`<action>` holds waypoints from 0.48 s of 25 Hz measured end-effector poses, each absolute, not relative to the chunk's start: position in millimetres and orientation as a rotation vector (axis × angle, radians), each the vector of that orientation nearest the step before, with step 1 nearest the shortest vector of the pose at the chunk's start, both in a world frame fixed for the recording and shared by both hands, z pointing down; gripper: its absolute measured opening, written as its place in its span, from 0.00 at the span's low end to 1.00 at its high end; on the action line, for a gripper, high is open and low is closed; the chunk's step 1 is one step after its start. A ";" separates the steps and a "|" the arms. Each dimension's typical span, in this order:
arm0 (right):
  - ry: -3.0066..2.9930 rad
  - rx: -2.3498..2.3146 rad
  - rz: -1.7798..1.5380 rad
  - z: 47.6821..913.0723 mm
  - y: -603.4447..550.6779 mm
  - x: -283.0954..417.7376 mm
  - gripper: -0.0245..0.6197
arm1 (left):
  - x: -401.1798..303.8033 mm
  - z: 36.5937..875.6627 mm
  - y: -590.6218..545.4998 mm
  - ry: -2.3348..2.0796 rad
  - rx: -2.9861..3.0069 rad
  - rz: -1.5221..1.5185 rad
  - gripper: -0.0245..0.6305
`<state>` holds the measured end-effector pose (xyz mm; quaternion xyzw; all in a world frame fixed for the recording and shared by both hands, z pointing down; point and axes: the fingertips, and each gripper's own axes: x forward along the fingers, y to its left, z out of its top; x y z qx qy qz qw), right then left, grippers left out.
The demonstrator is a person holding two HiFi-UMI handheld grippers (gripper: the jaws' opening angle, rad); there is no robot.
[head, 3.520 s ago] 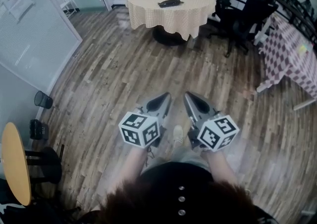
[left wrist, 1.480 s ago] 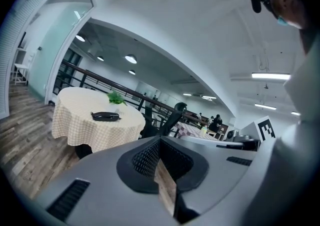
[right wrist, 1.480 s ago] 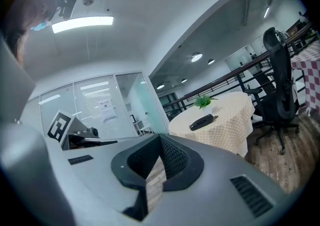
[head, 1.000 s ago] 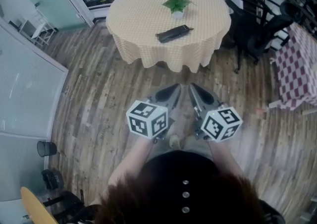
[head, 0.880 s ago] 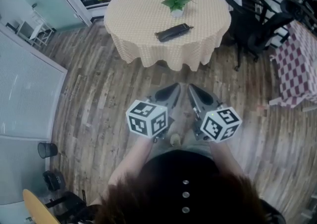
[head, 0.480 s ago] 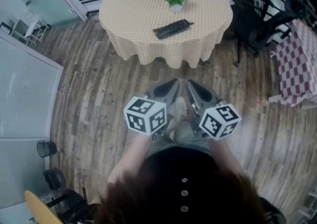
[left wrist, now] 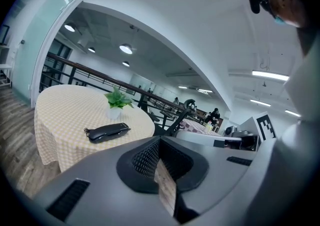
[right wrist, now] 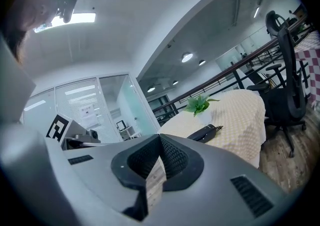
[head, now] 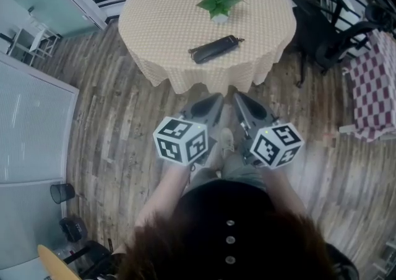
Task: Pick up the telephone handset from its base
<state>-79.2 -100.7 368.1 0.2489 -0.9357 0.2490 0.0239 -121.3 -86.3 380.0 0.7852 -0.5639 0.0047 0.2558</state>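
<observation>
The black telephone (head: 215,49) lies with its handset on the base on a round table (head: 161,18) under a yellow checked cloth, beside a small potted plant (head: 218,0). My left gripper (head: 215,99) and right gripper (head: 238,98) are held side by side over the wooden floor, just short of the table's near edge, both shut and empty. The left gripper view has the telephone (left wrist: 106,131) ahead to the left of the left gripper (left wrist: 160,142). In the right gripper view the telephone (right wrist: 204,132) lies ahead to the right of the right gripper (right wrist: 160,139).
Black office chairs (head: 322,25) stand right of the table, with a pink checked table (head: 374,80) beyond them. A glass partition (head: 31,118) runs along the left, a small bin (head: 62,192) near it. A dark railing (left wrist: 90,72) passes behind the table.
The person has walked forward, so the table and telephone now lie closer in front of both grippers. Both grippers stay shut and level, side by side.
</observation>
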 end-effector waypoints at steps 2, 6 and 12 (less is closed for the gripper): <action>-2.894 0.772 0.774 367.2 -119.6 -85.7 0.05 | -127.2 378.8 -105.2 -1.523 2.132 0.007 0.05; -2.887 0.773 0.780 366.8 -153.4 -93.9 0.05 | -135.8 379.5 -140.1 -1.503 2.128 0.004 0.05; -2.863 0.799 0.796 369.7 -205.6 -99.9 0.05 | -142.8 380.2 -188.8 -1.488 2.130 0.032 0.05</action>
